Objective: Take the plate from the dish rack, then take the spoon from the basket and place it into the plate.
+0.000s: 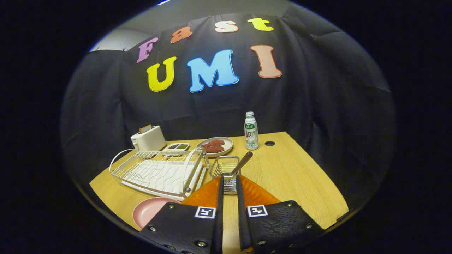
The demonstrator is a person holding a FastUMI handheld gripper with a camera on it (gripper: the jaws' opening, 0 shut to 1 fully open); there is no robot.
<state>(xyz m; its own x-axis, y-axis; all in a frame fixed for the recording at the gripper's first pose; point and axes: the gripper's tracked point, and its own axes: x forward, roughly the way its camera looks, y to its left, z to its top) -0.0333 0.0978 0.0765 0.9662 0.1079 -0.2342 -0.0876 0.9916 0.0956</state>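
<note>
Gripper (229, 178): jaws stood narrowly apart, tips reaching the wire basket (226, 169), gripping nothing, as far as could be seen. Spoon (241, 163): leaned upright in that basket. Pink plate (150, 211): flat on the table (300, 176), beside the dish rack (159, 173), left of the fingers.

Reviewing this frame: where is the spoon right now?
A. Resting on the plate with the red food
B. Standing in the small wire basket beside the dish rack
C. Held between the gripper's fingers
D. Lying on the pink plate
B. The spoon stands handle-up in the wire basket beside the dish rack; the gripper is nearly closed with nothing between its fingers, and the pink plate holds nothing.
</note>
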